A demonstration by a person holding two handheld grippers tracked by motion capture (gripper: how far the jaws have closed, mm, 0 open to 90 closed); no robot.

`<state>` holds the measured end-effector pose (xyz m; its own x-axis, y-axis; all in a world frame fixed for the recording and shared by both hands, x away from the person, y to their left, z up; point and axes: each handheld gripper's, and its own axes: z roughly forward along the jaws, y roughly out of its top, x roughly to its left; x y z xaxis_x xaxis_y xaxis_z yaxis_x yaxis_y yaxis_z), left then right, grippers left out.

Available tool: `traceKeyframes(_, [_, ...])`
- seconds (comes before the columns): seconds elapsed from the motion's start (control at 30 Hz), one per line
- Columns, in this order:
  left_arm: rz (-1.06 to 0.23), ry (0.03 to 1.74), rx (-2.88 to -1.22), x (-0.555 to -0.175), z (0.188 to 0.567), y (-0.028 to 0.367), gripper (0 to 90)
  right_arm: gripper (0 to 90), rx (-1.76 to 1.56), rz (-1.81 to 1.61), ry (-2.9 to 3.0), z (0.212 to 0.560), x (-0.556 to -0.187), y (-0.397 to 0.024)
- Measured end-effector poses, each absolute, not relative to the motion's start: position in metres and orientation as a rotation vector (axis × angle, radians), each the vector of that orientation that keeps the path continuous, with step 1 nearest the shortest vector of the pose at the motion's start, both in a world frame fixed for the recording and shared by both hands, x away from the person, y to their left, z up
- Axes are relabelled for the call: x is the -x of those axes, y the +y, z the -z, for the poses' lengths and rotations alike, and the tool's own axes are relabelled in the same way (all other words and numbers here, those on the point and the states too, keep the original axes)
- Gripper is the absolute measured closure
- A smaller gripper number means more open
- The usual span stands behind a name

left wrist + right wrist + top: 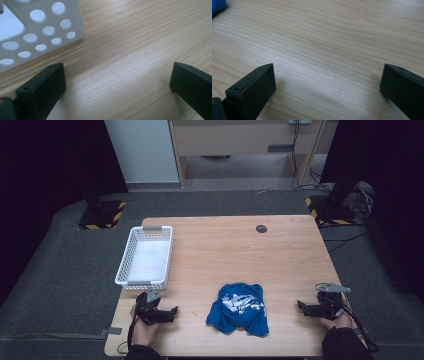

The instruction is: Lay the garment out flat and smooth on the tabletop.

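Lying crumpled on the pale wood-grain table point(280, 255), the blue shirt point(240, 308) (soft, white-printed) sits between the left gripper point(172, 312) and right gripper point(301, 306), both wide open and empty; the left gripper view shows the perforated white basket point(37, 27) up close.

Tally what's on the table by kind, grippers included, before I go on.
Blue crumpled garment: 1
White perforated basket: 1
Grippers, both open, holding nothing: 2, left gripper and right gripper
Total: 4
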<state>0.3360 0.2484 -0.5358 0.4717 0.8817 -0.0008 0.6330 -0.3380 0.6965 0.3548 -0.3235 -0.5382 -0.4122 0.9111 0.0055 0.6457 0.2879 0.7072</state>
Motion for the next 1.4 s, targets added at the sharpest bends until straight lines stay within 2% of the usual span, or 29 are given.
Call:
traceKeyframes(0.47, [-0.507, 1.265, -2.077, -0.335, 0.536, 0.246, 0.3, 0.6, -1.394, -0.904, 2.167, 0.538, -0.351, -0.322])
traceKeyframes(0.57, [-0.471, 1.302, -2.058, -0.337, 0.533, 0.245, 0.5, 0.6, -1.395, -0.904, 2.17, 0.538, -0.35, -0.321])
traceKeyframes(0.97, [-0.428, 1.363, -2.022, -0.338, 0.523, 0.245, 9.7, 1.4, -1.425, -0.907, 2.188, 0.534, -0.348, -0.323])
traceKeyframes(1.4, [-0.371, 1.389, -1.956, -0.329, 0.511, 0.241, 10.4, 3.9, -1.401, -0.956, 2.188, 0.514, -0.346, -0.313])
